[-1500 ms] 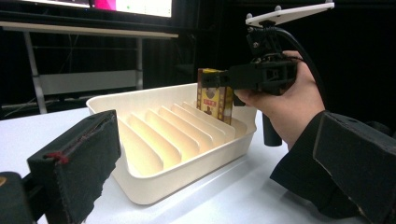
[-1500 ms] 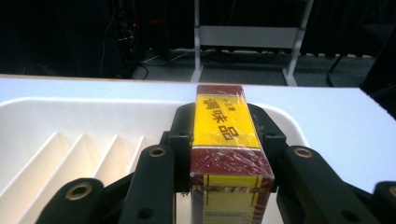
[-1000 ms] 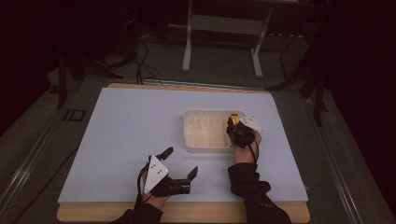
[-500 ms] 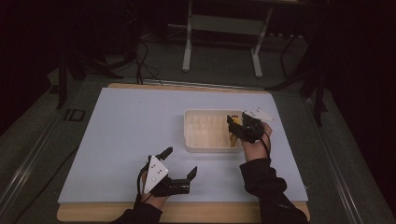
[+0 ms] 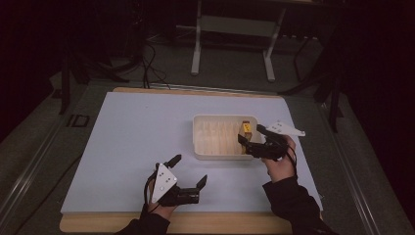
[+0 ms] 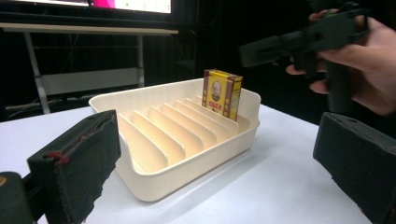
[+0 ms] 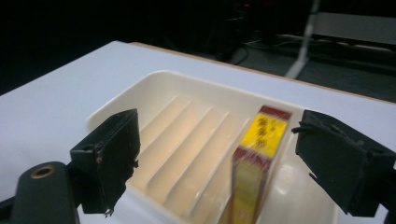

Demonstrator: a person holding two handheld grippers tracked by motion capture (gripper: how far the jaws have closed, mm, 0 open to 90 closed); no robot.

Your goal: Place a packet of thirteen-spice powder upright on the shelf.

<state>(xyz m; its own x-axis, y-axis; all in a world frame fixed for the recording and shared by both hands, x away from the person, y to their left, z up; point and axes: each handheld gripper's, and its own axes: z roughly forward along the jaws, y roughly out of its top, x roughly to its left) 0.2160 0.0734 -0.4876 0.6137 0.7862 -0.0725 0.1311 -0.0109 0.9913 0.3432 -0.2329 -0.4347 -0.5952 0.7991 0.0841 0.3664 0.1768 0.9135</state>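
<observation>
Nearest the person, the left gripper (image 5: 188,171) rests low over the front of the table (image 5: 122,147), its jaws spread wide with nothing between them; from its own camera the two black pads frame the tray from a little way off. Farther in and to the right, the right gripper (image 5: 252,134) hovers at the tray's right end, jaws also wide and empty; in the right gripper view they stand either side of the box without touching it.

The cream tray (image 5: 200,147) sits right of centre on the table, ribbed into narrow slots; the yellow and red box (image 6: 222,93) stands upright on edge in the last slot at the tray's right end, close against the end wall, the other slots bare.

The box looks like light printed card, stiff enough to keep its shape but likely to dent under a hard squeeze, and its glossy faces may slip; the best hold, I judge, is across the two broad faces near the top, where it stands proud of the ribs; the tray seems rigid plastic and light enough to slide if nudged.

The tabletop is a smooth pale sheet over a wooden board, flat and uncluttered; beyond it the room is dark, with a white-legged stand (image 5: 232,49) and loose cables (image 5: 149,58) on the floor.
</observation>
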